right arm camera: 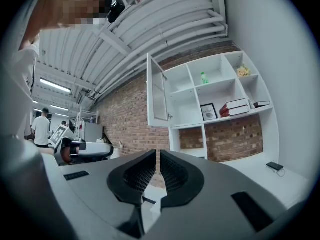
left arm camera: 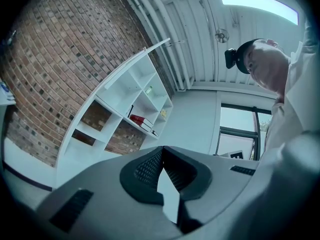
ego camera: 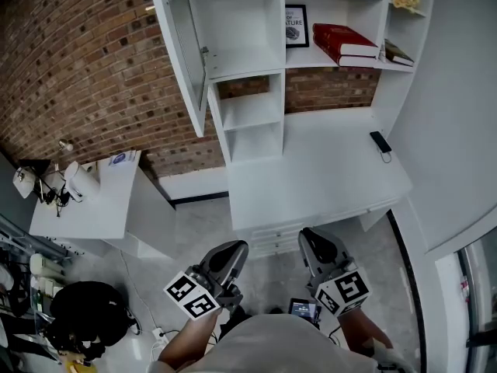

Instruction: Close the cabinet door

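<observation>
Left claw (left arm camera: 161, 150) first: in its own view the two dark ribbed pads meet at the tips, fully closed, with nothing pinched between them. Through the notch below the tips I only see pale background. It's tilted a little upward, looking at the white shelf unit (left arm camera: 125, 109) and the ceiling.

Right claw (right arm camera: 157, 155) now: the pads are all but together with just a thin slit between them, and it holds nothing either. It points level, straight at the shelves.

From the head view, both claws sit low in front of me over the grey floor, the left one left of the right, and neither touches anything. They're short of the white desk (ego camera: 326, 181) and well apart from the cabinet door (ego camera: 185, 53).

That door is up at the top-left compartment of the shelf unit. It stands wide open, swung out from its hinge on the compartment's left edge, and its panel juts toward me with the brick wall (ego camera: 85, 68) alongside it. To its right on the shelves are a framed picture (ego camera: 296, 26) and two red books (ego camera: 345, 43).
</observation>
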Tool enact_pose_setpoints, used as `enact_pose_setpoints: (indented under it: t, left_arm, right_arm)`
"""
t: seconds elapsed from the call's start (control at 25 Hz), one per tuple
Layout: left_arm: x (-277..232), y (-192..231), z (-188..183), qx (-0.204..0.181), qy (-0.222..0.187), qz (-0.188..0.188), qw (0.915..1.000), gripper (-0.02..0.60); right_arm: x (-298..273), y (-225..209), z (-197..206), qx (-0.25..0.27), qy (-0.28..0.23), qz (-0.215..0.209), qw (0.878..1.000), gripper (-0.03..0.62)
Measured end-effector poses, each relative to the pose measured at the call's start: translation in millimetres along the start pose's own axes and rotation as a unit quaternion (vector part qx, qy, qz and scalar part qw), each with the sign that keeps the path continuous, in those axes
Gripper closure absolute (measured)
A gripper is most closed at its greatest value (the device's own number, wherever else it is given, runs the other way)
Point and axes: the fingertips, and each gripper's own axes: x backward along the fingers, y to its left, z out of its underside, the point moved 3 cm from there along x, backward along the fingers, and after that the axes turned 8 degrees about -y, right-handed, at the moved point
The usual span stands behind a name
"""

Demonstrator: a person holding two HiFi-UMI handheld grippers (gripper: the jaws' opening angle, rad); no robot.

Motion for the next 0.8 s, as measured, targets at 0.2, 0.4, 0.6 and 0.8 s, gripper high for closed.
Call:
enact_pose_setpoints:
  t: [0.2, 0.4, 0.6, 0.8]
  left_arm:
    - [5, 4, 0, -0.005, -0.002, -0.02, 0.9998, 0.572]
    - [4, 21, -6, -0.014, -0.005, -0.027, 0.9995, 0.572]
    - [-7, 45, -21, -0.019, -0.013, -0.023, 0.9995, 0.572]
    - [-20, 75, -44, -0.027, -0.022, -0.016, 0.9993, 0.572]
  right_arm:
    - [-11, -2, 3, -0.003, -0.001, -0.019, 1.0, 0.563]
    - [-33, -2, 6, -0.006, -0.004, -0.029, 1.0, 0.563]
    - [-65, -4, 6, -0.001, -0.007, -0.033, 0.999, 0.563]
    - [-105, -10, -3, 0.005, -0.02, -0.033, 0.999, 0.563]
